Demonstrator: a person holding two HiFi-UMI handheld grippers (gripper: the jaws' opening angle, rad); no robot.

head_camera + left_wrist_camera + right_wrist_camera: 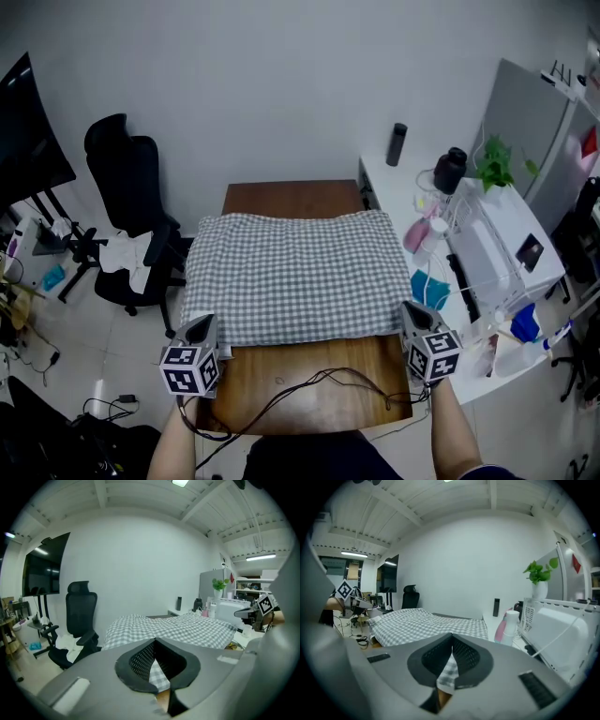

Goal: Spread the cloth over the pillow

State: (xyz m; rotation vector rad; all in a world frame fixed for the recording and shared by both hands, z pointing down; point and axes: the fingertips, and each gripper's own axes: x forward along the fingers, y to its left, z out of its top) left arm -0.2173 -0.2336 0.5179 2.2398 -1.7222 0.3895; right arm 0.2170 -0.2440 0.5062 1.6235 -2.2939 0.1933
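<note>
**While both grippers pinch its near corners, the checked cloth lies over the pillow**

As the head view looks down, the grey-and-white checked cloth [291,277] lies spread across the far half of the brown wooden table [319,375]. It rises in a soft, rounded mound over the pillow, which is wholly hidden beneath it. The cloth's near edge runs across the table between the two grippers.

The left gripper [208,324] sits at the near left corner of the cloth, and the right gripper [410,315] at the near right corner. In the left gripper view the jaws meet at their tips, with a fold of the checked fabric [159,674] caught between the dark pads. The right gripper view shows the same: jaws closed together, with a strip of the cloth [449,672] pinched between them and hanging down. Both pinched corners are raised off the wood.

Black cables [309,386] trail over the bare near part of the table. A black office chair [131,206] stands to the left. A white side desk [394,192] on the right carries a dark bottle [397,143], a pink bottle [417,234] and a green plant [497,164].
</note>
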